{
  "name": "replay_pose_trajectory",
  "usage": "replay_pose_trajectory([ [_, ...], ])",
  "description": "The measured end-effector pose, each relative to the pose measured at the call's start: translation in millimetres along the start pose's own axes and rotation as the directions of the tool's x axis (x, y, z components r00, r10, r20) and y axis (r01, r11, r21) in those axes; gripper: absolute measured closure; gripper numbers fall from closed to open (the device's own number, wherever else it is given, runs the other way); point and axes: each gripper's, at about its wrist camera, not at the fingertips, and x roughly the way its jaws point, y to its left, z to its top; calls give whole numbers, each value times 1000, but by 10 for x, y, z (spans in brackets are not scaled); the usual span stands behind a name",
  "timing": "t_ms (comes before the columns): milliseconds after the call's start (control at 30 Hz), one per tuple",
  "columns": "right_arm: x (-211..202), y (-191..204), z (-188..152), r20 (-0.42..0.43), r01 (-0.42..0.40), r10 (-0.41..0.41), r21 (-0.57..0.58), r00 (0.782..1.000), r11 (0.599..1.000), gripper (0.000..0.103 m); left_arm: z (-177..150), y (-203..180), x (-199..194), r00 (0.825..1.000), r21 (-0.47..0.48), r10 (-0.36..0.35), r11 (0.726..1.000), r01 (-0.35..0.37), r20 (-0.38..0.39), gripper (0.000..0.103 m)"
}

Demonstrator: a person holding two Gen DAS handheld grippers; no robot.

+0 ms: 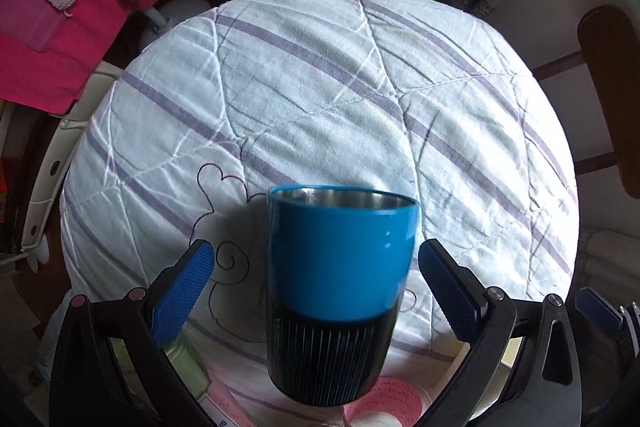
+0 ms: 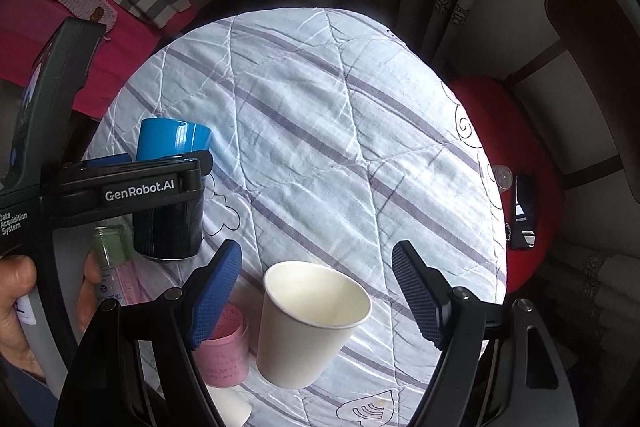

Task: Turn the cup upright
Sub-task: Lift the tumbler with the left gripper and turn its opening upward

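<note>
A blue tumbler [image 1: 340, 291] with a black ribbed base and steel inside stands upright on the round table, mouth up. My left gripper [image 1: 316, 267] is open, its blue pads on either side of the tumbler and apart from it. The tumbler also shows in the right wrist view [image 2: 172, 187], partly behind the left gripper's body. A white paper cup [image 2: 308, 323] stands upright, mouth open upward. My right gripper [image 2: 316, 287] is open around the paper cup without touching it.
The table wears a pale quilted cloth [image 1: 320, 87] with purple stripes. A pink tube [image 2: 224, 351] and a green-capped bottle [image 2: 110, 259] stand near the front left. A red chair seat [image 2: 528, 163] with a phone [image 2: 524, 211] sits at right. Pink fabric [image 1: 52, 39] hangs at back left.
</note>
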Motion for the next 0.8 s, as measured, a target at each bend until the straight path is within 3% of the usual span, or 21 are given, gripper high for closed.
replay_pose_trajectory([
  [67,10,2,6,-4,2,-2,0,1000,1000,24,83,-2,50,1000,3,3,1000,-3,-1,6],
  [200,13,-10,14,-7,5,-5,2,1000,1000,24,176,-18,110,1000,22,-9,1000,9,-18,34],
  [300,7,-27,22,-4,5,-4,4,1000,1000,24,151,-59,36,1000,27,3,1000,-4,13,35],
  [433,-29,-25,7,7,-1,1,-2,1000,1000,24,15,-59,-207,991,20,-31,999,29,127,35],
  [567,-86,3,-22,28,-15,15,-17,999,1000,24,-95,42,-394,965,-13,-55,998,60,255,35],
  [800,-95,53,-163,40,-38,40,-54,998,998,24,-465,78,-489,933,-23,-70,996,83,352,35],
])
